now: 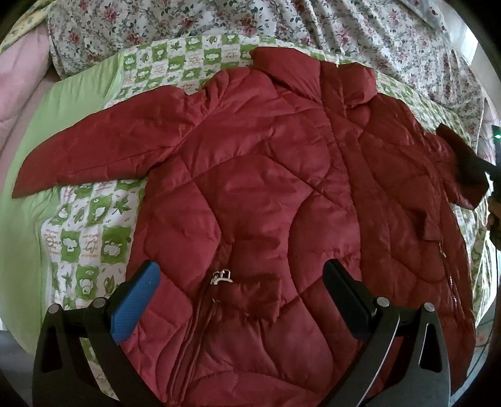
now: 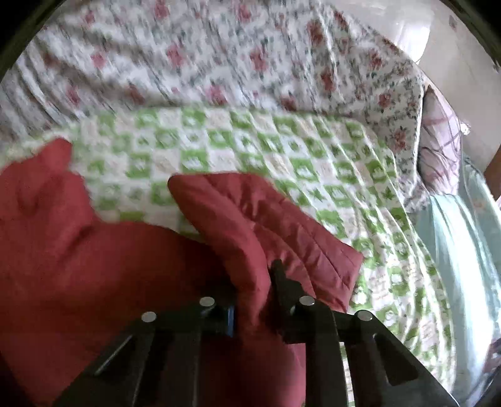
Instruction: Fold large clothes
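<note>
A dark red quilted jacket lies front up on a bed, collar at the far side, zipper pull near the hem. Its left sleeve stretches flat to the left. My left gripper hovers open over the lower front of the jacket, holding nothing. The right sleeve is bunched and lifted at the jacket's right edge. My right gripper is shut on that sleeve near its cuff, red fabric pinched between its black fingers. In the left wrist view the lifted cuff shows at the far right.
The jacket rests on a green-and-white checked quilt over a plain green sheet. A floral duvet is heaped along the far side. A pink blanket lies at far left, pale blue bedding at right.
</note>
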The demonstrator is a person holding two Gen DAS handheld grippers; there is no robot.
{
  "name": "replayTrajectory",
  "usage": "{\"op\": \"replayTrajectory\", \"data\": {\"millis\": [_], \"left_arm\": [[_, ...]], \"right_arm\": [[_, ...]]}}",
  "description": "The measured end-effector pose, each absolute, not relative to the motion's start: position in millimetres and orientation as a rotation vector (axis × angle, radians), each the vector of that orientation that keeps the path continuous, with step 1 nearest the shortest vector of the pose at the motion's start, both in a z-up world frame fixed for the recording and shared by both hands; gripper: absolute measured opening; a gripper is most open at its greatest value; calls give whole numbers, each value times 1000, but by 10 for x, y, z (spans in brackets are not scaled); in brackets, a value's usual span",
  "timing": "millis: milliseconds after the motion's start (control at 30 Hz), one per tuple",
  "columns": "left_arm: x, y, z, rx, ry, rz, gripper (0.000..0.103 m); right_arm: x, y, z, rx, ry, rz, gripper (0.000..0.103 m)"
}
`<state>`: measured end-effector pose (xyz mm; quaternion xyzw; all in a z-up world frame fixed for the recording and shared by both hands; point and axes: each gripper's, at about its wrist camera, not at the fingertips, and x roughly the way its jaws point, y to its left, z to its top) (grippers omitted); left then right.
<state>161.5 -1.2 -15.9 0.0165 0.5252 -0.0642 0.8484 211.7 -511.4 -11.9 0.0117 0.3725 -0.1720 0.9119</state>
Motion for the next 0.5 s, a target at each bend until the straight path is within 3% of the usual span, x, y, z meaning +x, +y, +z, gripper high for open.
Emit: {"op": "replayTrajectory", "data": {"millis": [300,500], "left_arm": [[1706,55,-215,-28,1126,-178,103],[1760,203,-128,-115,1110,-247,103]], "right_arm": [[1860,-4037,244,138,669,7,17],[1903,-3039,127,100,711,250,17]]}}
